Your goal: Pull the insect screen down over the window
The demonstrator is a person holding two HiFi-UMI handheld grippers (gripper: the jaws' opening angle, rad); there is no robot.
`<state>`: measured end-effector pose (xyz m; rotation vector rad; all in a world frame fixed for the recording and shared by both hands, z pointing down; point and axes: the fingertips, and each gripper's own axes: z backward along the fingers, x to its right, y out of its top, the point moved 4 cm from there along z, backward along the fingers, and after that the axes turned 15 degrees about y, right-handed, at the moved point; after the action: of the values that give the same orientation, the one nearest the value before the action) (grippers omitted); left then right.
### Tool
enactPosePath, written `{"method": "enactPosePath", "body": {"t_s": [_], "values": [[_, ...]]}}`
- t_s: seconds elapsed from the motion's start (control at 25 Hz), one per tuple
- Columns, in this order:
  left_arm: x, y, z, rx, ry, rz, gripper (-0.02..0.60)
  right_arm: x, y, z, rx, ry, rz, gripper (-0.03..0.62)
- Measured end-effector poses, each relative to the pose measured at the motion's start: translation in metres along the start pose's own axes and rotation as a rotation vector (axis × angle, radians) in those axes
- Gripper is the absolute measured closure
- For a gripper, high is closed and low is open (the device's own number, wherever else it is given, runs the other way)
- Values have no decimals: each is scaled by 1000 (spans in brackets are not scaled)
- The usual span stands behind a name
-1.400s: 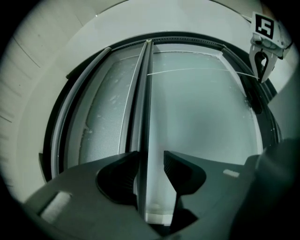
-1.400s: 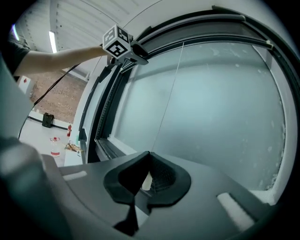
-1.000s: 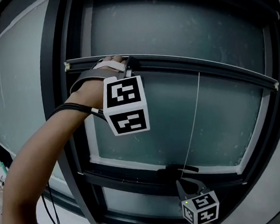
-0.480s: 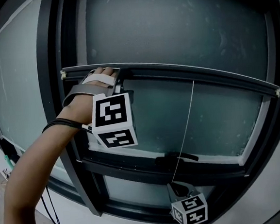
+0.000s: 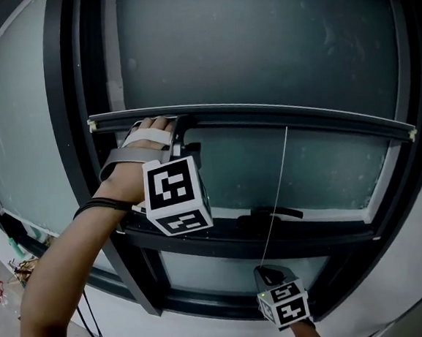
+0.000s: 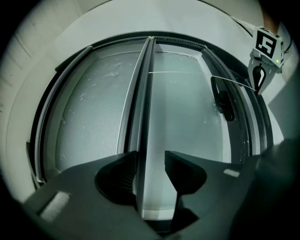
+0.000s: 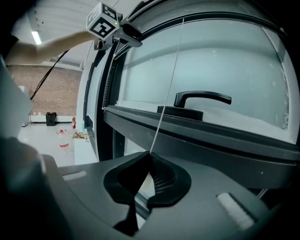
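The insect screen's dark bottom bar [image 5: 265, 115] runs across the window about halfway down, with mesh above it. My left gripper [image 5: 182, 126] is on the bar's left part. In the left gripper view the bar [image 6: 146, 93] runs between the jaws; they are closing and both pads touch it. A thin white pull cord [image 5: 279, 187] hangs from the bar's middle down to my right gripper [image 5: 266, 271], which is shut on it. The right gripper view shows the cord [image 7: 171, 79] running into the pinched fingertips [image 7: 149, 159].
A black window handle [image 5: 274, 213] sits on the sash rail just left of the cord. Thick dark frame members [image 5: 69, 140] stand to the left of my left arm. A bottle [image 7: 61, 139] and small clutter lie on the floor far left.
The screen bar has come down toward the window handle with my left gripper on it. My right gripper has drawn the cord lower.
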<state>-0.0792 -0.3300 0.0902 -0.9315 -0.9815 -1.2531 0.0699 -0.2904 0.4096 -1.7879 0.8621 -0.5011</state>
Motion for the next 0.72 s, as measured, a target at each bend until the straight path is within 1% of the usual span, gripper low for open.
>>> {"method": "enactPosePath", "body": {"t_s": [0.08,0.28,0.44,0.6,0.72], "values": [[6,-1,2,0,6,16,393,0,-4,-10,-16,-8,11,588],[15,-5,6,5,2,32,388,-2,-11,-18,-32,-43,-9,588],[23,-8,9,12,-11,23,392,-2,-20,-21,-76,-66,-8,588],[59,-10,17,18,-57,-7,402,-4,-54,-31,-153,-66,-33,588],[83,-11,27,22,-126,16,379,-8,-76,-39,-168,-66,-70,588]]}}
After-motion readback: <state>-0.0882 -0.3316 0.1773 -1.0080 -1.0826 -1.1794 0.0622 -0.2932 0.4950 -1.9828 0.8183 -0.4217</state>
